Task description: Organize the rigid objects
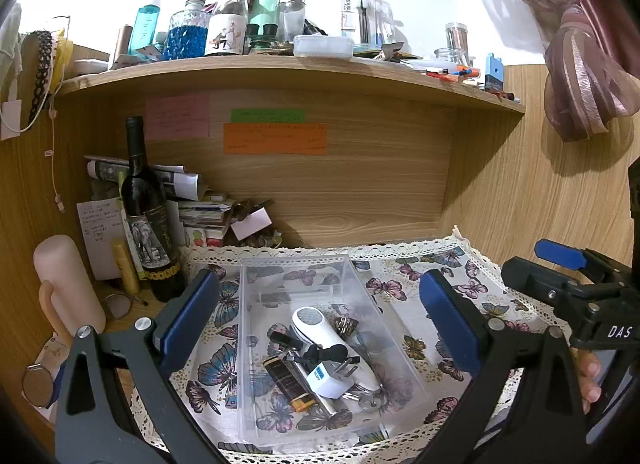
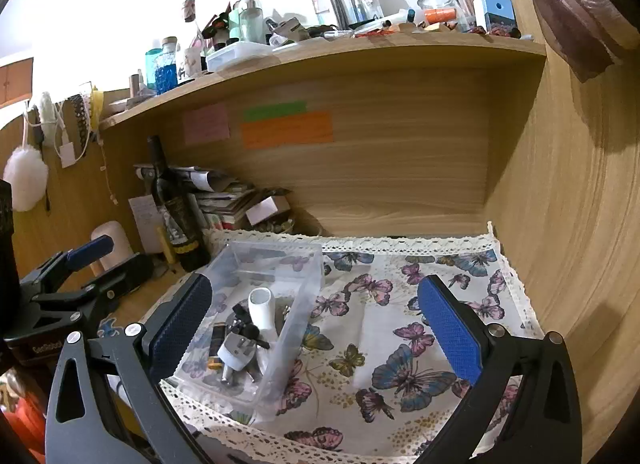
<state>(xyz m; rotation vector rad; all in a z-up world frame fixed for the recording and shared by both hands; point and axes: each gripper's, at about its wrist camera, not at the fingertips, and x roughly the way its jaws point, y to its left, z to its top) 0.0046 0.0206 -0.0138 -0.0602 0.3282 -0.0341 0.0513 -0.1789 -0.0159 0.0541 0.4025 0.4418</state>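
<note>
Left tool: jaws standing wide apart, gripping nothing, hovering over the near half of the bin. Right tool: likewise spread wide and empty, hanging over the cloth, with the bin at its 9 to 10 o'clock.

Clear plastic bin: sitting on the butterfly cloth that is covering the table, long axis running toward 12 o'clock in the left view. Thin, stiff walls; probably light and a little slick; best taken by a long rim rather than the flexing middle of a wall.

Contents, all crowding the near end of the bin, far end lying bare:
- White handheld device: smooth rounded shell, likely light and slippery; pinching across the narrower waist is looking safest.
- White plug adapter: lying on the device, prongs pointing toward 3 o'clock; hard and blocky, flat sides offering a sure hold.
- Dark lighter-like bar with orange end: rigid and slim, partly tucked under its neighbours.
- Small black fan-shaped piece: thin, possibly delicate.
- Patterned metal ring: lying at the device's 2 o'clock, small and hard to pinch.
- Keys and metal bits near 5 o'clock: too tangled to tell apart.

Wine bottle: standing upright at 10 o'clock of the bin; heavy glass, fragile.
</note>
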